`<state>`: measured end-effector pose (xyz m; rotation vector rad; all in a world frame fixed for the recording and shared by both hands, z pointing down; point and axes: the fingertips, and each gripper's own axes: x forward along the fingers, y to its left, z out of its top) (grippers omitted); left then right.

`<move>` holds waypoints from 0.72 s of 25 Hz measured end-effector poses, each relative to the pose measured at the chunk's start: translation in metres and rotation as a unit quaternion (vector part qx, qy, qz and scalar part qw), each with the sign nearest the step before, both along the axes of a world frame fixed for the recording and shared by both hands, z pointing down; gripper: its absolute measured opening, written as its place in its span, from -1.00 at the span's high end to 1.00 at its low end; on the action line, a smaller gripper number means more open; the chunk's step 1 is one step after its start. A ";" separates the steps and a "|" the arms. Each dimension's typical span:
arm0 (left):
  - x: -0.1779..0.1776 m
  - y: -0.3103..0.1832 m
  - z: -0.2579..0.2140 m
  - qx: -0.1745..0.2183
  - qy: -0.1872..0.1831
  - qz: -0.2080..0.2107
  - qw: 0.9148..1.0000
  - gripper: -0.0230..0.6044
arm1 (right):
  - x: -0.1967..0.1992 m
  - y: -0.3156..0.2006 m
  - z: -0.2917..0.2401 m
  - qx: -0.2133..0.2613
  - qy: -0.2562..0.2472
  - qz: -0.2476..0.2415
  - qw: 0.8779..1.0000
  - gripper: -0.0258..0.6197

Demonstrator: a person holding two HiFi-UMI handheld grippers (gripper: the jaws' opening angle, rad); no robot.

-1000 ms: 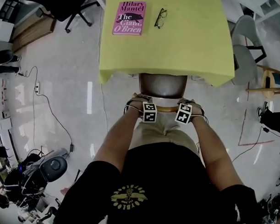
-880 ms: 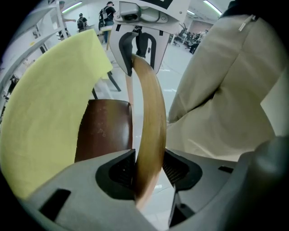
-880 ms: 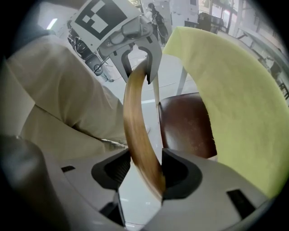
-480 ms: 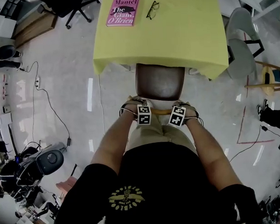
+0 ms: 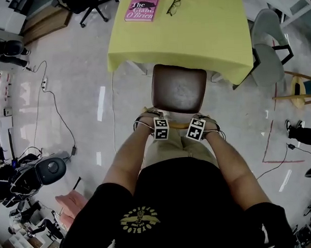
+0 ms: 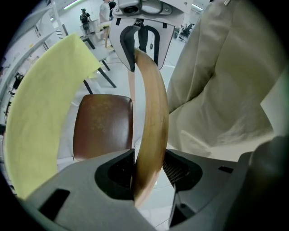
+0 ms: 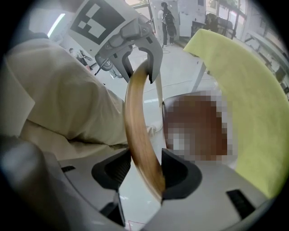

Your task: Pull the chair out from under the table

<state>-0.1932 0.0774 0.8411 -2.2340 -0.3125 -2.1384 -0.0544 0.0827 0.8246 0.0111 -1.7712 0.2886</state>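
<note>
GRIP: my left gripper (image 5: 156, 121) and right gripper (image 5: 199, 123) each clamp the curved wooden back rail (image 6: 152, 113), 1 per end, so the pull stays square | CHAIR: brown padded chair seat (image 5: 179, 88) almost clear of yellow-topped table (image 5: 208, 37) | STEP: pull-out nearly complete, by my judgement.

The right gripper (image 7: 148, 173) has its jaws clamped on the curved wooden back rail (image 7: 134, 113); the rail arcs up to the left gripper (image 7: 141, 67), which grips its far end; the brown chair seat (image 7: 185, 104) lies right of the rail, partly under the yellow-covered table (image 7: 253, 99); beige trousers (image 7: 63, 99) fill the left side.
</note>
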 end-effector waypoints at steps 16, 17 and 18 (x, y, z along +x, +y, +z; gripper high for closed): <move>0.000 0.076 0.002 0.005 0.011 -0.024 1.000 0.35 | 0.004 0.067 -0.005 0.018 -0.019 0.011 1.000 0.29; 0.001 0.080 0.001 0.001 0.013 -0.027 1.000 0.35 | 0.004 0.070 -0.006 0.017 -0.019 0.012 1.000 0.29; 0.001 0.085 0.001 -0.003 0.013 -0.027 1.000 0.35 | 0.005 0.073 -0.007 0.014 -0.019 0.013 1.000 0.29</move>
